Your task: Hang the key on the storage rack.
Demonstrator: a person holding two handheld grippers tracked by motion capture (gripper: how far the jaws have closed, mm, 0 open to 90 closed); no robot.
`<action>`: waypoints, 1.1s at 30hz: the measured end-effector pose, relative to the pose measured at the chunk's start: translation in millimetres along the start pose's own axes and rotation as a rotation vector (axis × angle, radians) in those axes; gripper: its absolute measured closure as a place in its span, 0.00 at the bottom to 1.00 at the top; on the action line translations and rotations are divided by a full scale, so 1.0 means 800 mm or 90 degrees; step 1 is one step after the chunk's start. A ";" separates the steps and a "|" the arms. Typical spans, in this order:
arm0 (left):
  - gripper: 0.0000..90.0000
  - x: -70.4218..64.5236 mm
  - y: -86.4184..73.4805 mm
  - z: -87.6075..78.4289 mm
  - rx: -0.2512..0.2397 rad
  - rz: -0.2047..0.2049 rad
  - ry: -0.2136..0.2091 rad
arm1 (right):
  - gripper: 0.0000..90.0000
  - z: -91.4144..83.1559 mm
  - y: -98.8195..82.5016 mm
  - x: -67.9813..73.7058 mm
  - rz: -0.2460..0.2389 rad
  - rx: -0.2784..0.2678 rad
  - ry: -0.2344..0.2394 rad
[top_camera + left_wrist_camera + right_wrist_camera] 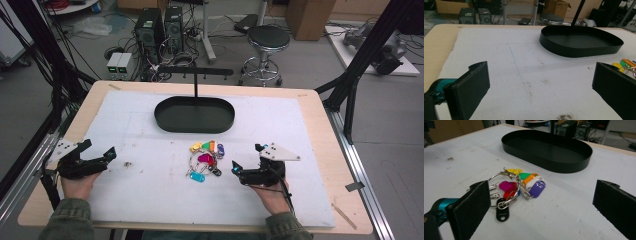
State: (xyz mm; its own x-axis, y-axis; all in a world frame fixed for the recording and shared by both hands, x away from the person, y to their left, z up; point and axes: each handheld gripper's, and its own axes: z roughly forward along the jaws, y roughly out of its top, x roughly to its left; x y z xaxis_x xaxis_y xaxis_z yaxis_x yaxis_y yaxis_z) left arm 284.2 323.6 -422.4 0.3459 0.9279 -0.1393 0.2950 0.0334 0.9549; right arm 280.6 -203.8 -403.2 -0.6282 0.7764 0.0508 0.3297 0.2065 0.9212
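A bunch of coloured key tags on metal rings (205,159) lies on the white sheet at mid-table, just in front of a black oval tray (167,122). My right gripper (247,156) rests to the right of the bunch, open and holding nothing. In the right gripper view the key tags (517,186) lie ahead, near the left jaw of the right gripper (542,192), with the tray (564,168) beyond. My left gripper (99,148) sits open near the table's left edge. In the left gripper view the left gripper (541,73) faces bare sheet, with the tray (564,51) and a few tags (624,64) far right.
A thin black post with a cross bar (195,80) rises from the tray's far side. The white sheet (150,200) covers most of the wooden table (345,165). Beyond the table stand a stool (267,40) and computer towers (150,27) on the floor.
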 end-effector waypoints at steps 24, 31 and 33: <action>0.02 -0.003 -0.002 -0.004 0.008 0.008 0.005 | 0.01 0.048 0.022 0.004 -0.006 0.088 0.047; 0.02 -0.003 -0.002 -0.003 0.011 0.012 0.003 | 0.01 0.062 0.031 0.002 -0.021 0.117 0.051; 0.02 -0.003 -0.002 -0.003 0.012 0.011 0.003 | 0.01 0.066 0.034 0.001 -0.025 0.125 0.055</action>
State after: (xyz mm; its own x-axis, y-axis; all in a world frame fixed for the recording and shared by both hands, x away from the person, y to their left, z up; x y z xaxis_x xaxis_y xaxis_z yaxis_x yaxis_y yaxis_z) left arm 280.4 322.2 -422.8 0.3464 0.9302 -0.1216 0.3052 0.0108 0.9522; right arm 326.0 -166.3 -398.7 -0.6983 0.7135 0.0574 0.4293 0.3533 0.8312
